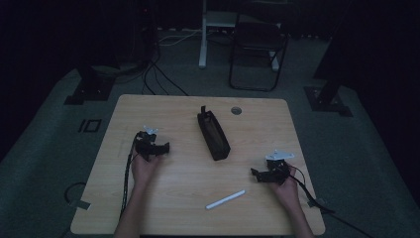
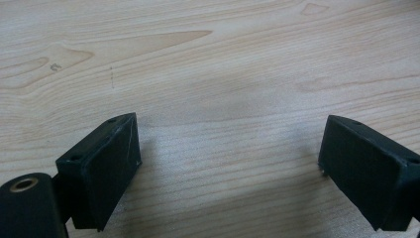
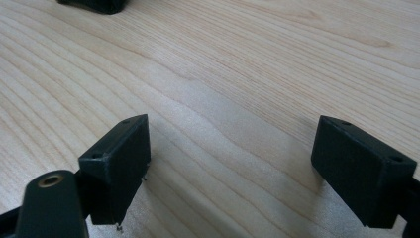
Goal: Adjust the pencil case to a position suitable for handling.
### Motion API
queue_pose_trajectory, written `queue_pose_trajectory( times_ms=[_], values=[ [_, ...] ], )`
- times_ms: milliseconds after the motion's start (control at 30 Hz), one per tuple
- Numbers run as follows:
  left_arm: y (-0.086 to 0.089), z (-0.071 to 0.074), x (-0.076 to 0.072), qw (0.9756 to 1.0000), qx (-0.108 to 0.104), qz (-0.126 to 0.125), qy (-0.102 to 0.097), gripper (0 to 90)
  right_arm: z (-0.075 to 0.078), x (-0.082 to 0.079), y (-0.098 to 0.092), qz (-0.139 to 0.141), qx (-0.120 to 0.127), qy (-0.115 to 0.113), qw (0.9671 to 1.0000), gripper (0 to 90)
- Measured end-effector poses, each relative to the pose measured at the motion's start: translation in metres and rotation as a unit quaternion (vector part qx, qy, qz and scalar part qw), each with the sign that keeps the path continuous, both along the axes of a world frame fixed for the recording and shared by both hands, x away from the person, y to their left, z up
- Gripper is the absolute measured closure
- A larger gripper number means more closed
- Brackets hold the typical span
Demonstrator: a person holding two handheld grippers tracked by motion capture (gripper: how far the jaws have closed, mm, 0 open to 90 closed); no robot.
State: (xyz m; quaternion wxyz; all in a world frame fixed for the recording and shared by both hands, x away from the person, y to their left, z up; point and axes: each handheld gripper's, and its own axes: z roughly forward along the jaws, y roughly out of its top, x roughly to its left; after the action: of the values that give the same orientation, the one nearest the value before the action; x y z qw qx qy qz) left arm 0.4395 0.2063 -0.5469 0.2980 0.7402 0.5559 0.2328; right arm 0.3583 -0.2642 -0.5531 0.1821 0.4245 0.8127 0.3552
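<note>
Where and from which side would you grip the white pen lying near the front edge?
Grip the white pen at mid-length, from above, jaws across its thin width. It lies flat and alone on the table, so only its sides offer purchase. The right gripper, jaws open, looks nearest.

Readable text: we find none anywhere.
Table [image 1: 163, 198]: we see bare wood grain, no print or label.
Dark case [image 1: 213, 135]: we make out no brand or lettering.
White stick [image 1: 225, 199]: we read nothing on it; too small to tell.
Floor mark [image 1: 89, 125]: a taped square outline, not a letter or number we can read.
</note>
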Motion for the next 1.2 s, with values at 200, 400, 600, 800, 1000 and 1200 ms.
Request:
queue_pose_trajectory(
  times_ms=[200, 400, 600, 800, 1000, 1200],
  values=[
    [0.000, 0.000, -0.001, 0.9999, -0.002, -0.013, -0.007, 15.5, 0.000, 0.000, 0.000, 0.000, 0.000, 0.000, 1.0000, 15.2],
    [-0.004, 0.005, -0.005, 0.9997, 0.000, -0.023, 0.002, 30.1, 0.000, 0.000, 0.000, 0.000, 0.000, 0.000, 1.0000, 15.3],
    [-0.006, 0.007, -0.011, 0.9992, 0.002, -0.037, 0.011, 30.8, 0.000, 0.000, 0.000, 0.000, 0.000, 0.000, 1.0000, 15.3],
    [-0.007, 0.012, -0.020, 0.9976, 0.010, -0.061, 0.032, 41.6, 0.000, 0.000, 0.000, 0.000, 0.000, 0.000, 1.0000, 15.3],
    [-0.017, 0.016, -0.029, 0.9961, 0.009, -0.081, 0.032, 48.8, 0.000, 0.000, 0.000, 0.000, 0.000, 0.001, 1.0000, 15.2],
    [-0.025, 0.029, -0.040, 0.9950, -0.010, -0.100, 0.003, 51.2, 0.000, 0.000, 0.000, 0.000, 0.000, 0.001, 1.0000, 15.3]
  ],
)
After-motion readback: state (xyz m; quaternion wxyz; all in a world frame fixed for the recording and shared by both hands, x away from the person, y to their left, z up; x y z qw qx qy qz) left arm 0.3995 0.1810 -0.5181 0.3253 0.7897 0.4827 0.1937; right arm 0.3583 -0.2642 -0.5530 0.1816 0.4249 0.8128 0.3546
